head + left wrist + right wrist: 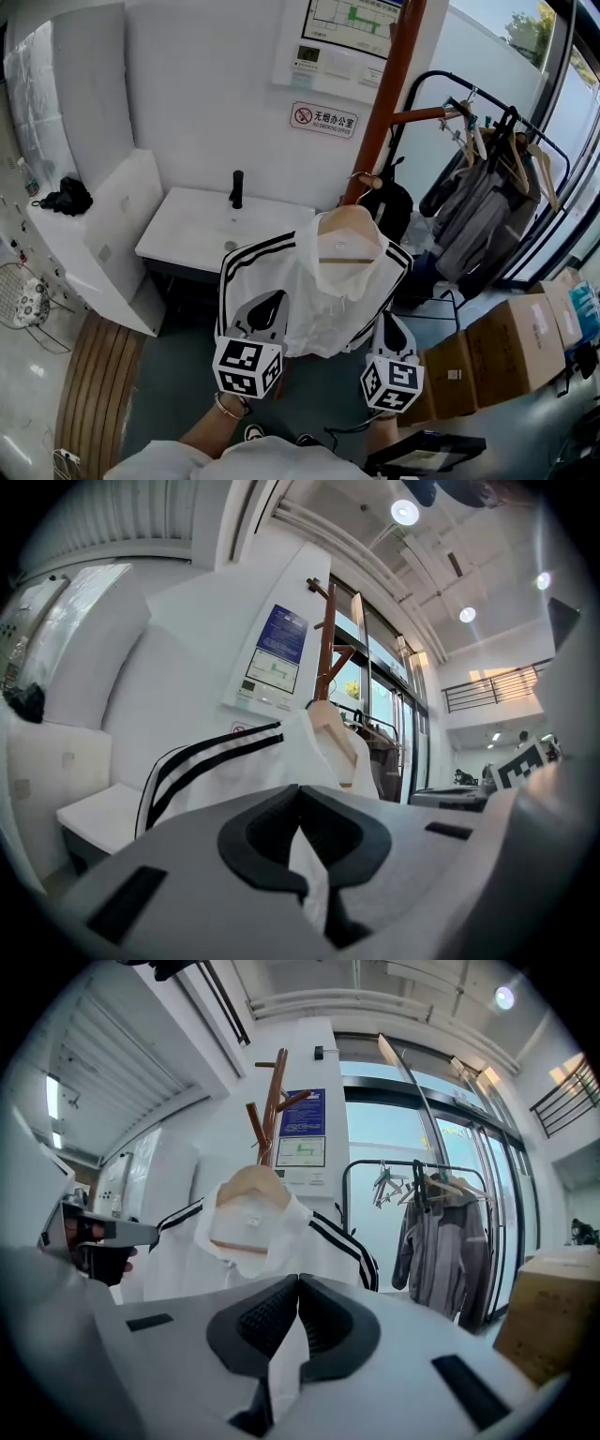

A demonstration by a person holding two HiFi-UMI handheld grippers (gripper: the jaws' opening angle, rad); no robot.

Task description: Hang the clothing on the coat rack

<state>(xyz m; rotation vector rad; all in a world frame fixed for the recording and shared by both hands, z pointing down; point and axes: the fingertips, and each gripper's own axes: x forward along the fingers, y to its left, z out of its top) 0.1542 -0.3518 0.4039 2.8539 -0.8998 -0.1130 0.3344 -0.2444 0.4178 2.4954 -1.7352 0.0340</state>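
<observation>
A white shirt point(309, 291) with black shoulder stripes hangs on a wooden hanger point(349, 225). The hanger's hook sits against the brown coat rack pole point(389, 94), by a lower peg. My left gripper point(265, 307) is shut on the shirt's lower left hem, and white cloth shows pinched between its jaws point(302, 841). My right gripper point(389, 330) is shut on the lower right hem, again with cloth between the jaws point(295, 1321). In the right gripper view the shirt point(253, 1241) and hanger point(246, 1190) hang in front of the rack point(272, 1110).
A black garment rail with grey jackets point(478, 216) stands to the right. Cardboard boxes point(511, 342) lie at lower right. A white sink counter point(202, 230) with a black tap point(237, 187) is behind the shirt. A black bag point(392, 208) sits by the pole.
</observation>
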